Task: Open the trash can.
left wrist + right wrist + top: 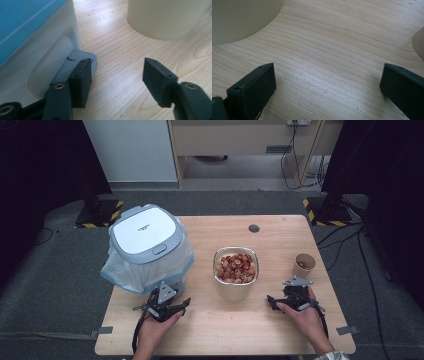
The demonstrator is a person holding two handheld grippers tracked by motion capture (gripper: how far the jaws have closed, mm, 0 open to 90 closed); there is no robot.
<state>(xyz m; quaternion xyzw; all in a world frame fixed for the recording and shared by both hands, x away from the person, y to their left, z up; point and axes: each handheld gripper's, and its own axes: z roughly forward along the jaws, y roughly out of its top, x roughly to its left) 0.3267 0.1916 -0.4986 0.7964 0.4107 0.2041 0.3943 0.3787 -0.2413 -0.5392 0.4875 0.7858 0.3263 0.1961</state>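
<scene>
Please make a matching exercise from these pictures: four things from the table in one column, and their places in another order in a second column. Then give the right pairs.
Things:
1. bin
2. bowl
3. paper cup
4. left gripper

Places:
A. at the right side of the table, beyond the right gripper
B. at the middle of the table, full of reddish and pale pieces
C. at the left part of the table, its lid shut, a pale bag hanging out under the lid
D. at the foot of the bin, jaws open, one jaw by the grey pedal

Pairs: 1-C, 2-B, 3-A, 4-D
</scene>
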